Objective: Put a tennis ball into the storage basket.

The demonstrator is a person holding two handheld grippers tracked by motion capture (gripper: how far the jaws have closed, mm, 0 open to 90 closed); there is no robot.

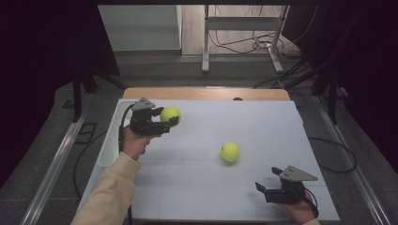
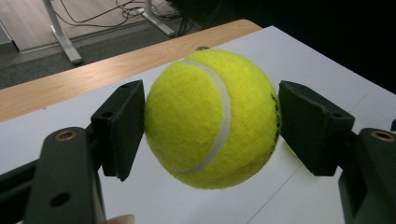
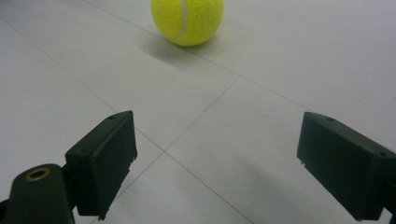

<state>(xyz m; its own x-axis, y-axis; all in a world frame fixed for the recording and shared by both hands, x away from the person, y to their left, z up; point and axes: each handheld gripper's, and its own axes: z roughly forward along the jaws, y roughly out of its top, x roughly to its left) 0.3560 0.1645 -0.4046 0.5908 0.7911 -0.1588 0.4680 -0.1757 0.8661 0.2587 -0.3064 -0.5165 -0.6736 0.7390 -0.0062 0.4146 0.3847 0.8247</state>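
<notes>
Where grey floor rings the white table (image 1: 263,122): left hand-held gripper (image 1: 170,121) pinching a tennis ball (image 1: 170,114), right hand-held gripper (image 1: 266,181) spread.

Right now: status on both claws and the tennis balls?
Left claw shut on one tennis ball, held off the table. Right claw open, empty, facing second ball on white tabletop. Path between clear.

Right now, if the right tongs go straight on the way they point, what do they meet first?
Probably the loose tennis ball on the white table. The open right tongs aim roughly at it, the ball a little left of centre, with bare surface between. Depth is hard to judge.
</notes>
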